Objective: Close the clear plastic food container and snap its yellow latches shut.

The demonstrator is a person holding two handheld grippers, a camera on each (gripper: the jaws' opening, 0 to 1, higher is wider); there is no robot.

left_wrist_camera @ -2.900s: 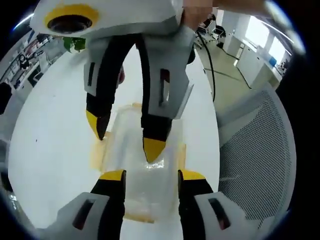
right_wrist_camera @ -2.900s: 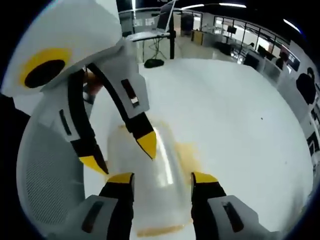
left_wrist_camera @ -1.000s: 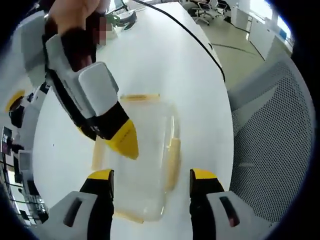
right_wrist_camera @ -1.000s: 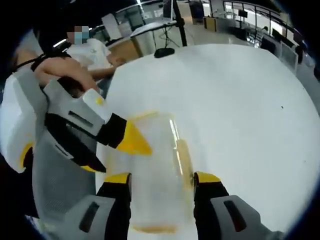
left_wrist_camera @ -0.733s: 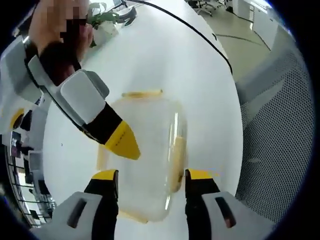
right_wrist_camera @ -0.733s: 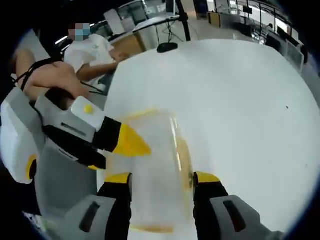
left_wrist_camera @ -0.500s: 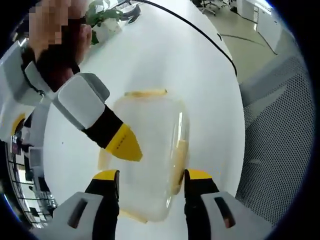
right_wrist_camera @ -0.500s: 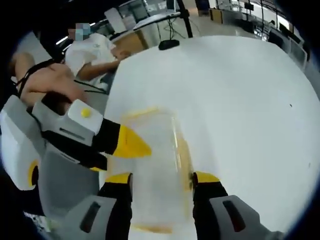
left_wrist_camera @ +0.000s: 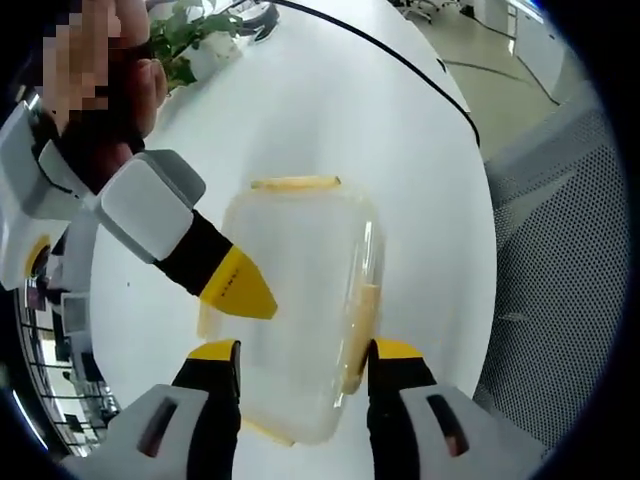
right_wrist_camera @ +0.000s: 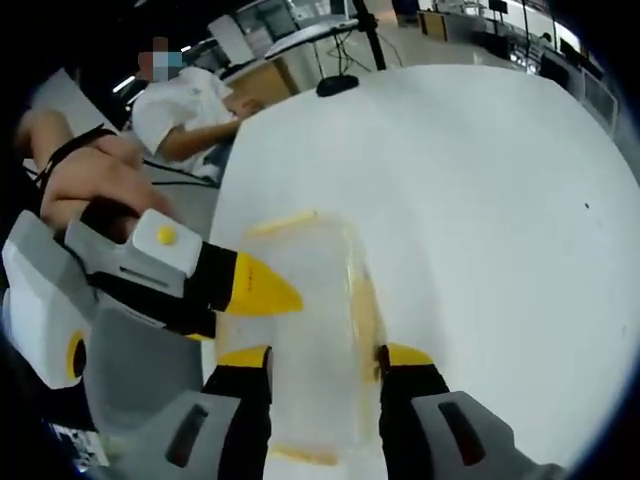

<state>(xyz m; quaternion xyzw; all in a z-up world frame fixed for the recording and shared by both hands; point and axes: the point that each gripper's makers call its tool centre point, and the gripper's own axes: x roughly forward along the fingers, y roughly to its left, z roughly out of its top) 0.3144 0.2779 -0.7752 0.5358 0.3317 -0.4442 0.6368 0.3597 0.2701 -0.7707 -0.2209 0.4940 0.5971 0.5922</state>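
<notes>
Left tongs (left_wrist_camera: pixel 302 352) spread, jaws astride clear food container (left_wrist_camera: pixel 295 300) on white surface (left_wrist_camera: pixel 330 110). Right tongs (right_wrist_camera: pixel 322 357) spread likewise astride it. Yellow latch (left_wrist_camera: pixel 294 184) at container's far end.

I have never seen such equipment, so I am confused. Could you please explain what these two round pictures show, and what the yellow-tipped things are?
A person holds a hand tool with two jaws in each hand, and a camera rides on each tool. In the left gripper view, the left gripper rises from the bottom, its jaws open on either side of a clear plastic box with yellow latches, lying on a white table. The right gripper reaches in beside it. The right gripper view shows the same box between that tool's own open jaws. Neither tool grips anything.
</notes>
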